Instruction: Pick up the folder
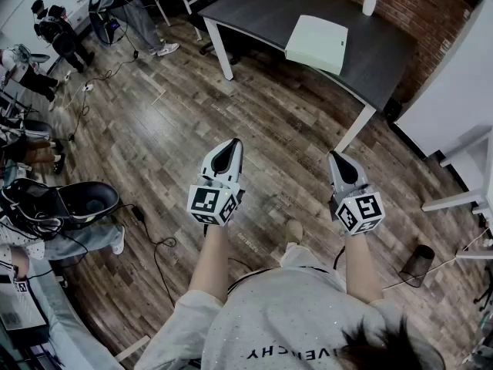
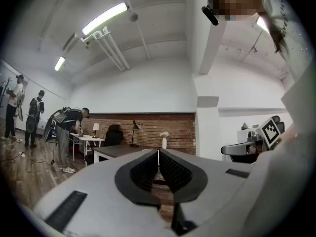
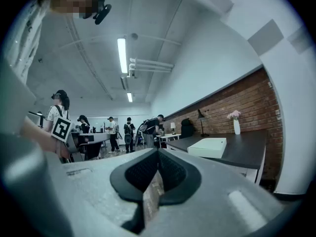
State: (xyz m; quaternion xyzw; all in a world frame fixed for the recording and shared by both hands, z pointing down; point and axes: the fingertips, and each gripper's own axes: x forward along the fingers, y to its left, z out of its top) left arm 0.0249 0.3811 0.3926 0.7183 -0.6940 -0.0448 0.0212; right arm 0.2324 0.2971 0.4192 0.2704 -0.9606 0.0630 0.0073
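1. Wood floor (image 1: pixel 254 122) fills the head view; the person stands on it facing a dark table (image 1: pixel 262 14) that sits against a brick wall (image 1: pixel 408 6)
2. Both forearms are stretched forward, side by side and well apart, each gripper held level and aimed toward the table
3. Left gripper (image 1: pixel 229 149): in its own view (image 2: pixel 158 154) the jaws meet at the tip with nothing between them
4. Right gripper (image 1: pixel 339 160): same in its own view (image 3: pixel 158 152), jaws pressed together, empty
5. Folder (image 1: pixel 316 43): pale, flat, lying on the tabletop near the table's front edge, well apart from both grippers; also seen in the right gripper view (image 3: pixel 208 147)
6. Writing: shirt print (image 1: pixel 331 353) runs upside down to the head camera and looks like "GIVENCHY"; the marker cubes (image 1: pixel 212 203) carry black-and-white squares only, no text
7. In the way: one white table leg (image 1: pixel 356 128) stands on the floor between the right gripper and the folder
8. Around: bystanders (image 1: pixel 54 25) far left, cables (image 1: pixel 158 245) on the floor, dark bin (image 1: pixel 418 262) at right
9. White vase (image 1: pixel 370 2) with flowers on the table's far edge, near the folder, not touching it
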